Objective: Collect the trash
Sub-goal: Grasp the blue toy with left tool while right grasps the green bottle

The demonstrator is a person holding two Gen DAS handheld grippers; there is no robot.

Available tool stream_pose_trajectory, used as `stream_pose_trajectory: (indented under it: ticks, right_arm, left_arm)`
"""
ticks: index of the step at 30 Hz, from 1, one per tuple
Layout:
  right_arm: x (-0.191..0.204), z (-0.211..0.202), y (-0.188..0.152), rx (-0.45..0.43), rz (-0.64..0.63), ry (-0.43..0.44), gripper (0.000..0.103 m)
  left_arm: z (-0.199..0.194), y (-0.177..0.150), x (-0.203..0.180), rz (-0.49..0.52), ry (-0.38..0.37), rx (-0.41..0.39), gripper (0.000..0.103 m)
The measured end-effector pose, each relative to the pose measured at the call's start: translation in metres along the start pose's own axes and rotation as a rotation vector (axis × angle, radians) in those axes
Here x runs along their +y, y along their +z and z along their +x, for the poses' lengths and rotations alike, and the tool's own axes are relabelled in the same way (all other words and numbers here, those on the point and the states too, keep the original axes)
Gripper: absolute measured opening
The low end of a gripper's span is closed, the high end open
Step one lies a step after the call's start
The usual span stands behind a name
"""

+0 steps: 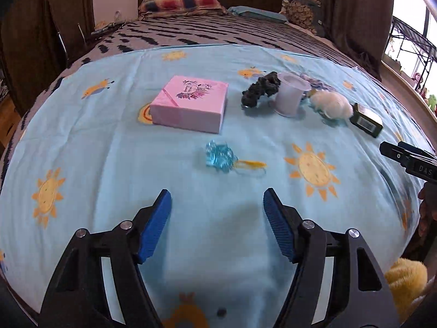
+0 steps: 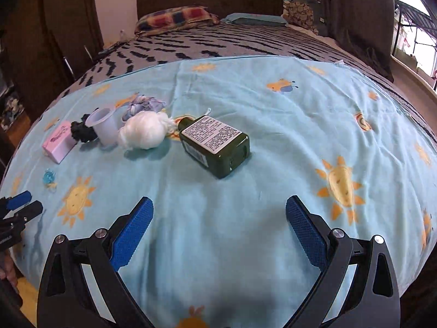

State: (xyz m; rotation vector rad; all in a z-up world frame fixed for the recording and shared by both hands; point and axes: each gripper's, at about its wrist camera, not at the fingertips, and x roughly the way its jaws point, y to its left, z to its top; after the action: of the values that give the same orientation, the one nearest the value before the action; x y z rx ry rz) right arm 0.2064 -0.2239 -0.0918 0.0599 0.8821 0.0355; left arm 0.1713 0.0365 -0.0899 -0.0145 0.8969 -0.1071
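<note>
— Bed and blue sheet: what is laid out?

— A pink box, black wad, cup, white wad and green bottle are seen in a row; a blue wrapper lies nearer.

— And each hand-held gripper?

— Left and right are held released, nothing grasped.

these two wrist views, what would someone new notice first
A sky-blue sheet printed with suns covers the bed, and a pink box sits near its middle. To the box's right runs a row of clutter: a black crumpled wad, a translucent cup, a white fluffy ball and a dark green bottle lying on its side. Both claws, left claw and right claw, hover open and empty.
</note>
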Motion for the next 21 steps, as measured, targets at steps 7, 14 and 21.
stream_pose_trajectory:
  ticks: [7,14,21]
  right_arm:
    - [0.002,0.034,0.027,0.029,-0.027,-0.030,0.098]
    - [0.007,0.051,0.047,0.048,-0.025,-0.007,0.083]
    - [0.014,0.044,0.041,0.034,-0.054,0.014,0.066]
  left_arm:
    - [0.023,0.025,-0.006,0.007,0.026,0.023,0.062]
    - [0.037,0.039,-0.007,-0.008,0.042,0.038,0.052]
    - [0.037,0.043,0.000,-0.025,0.036,0.041,0.024]
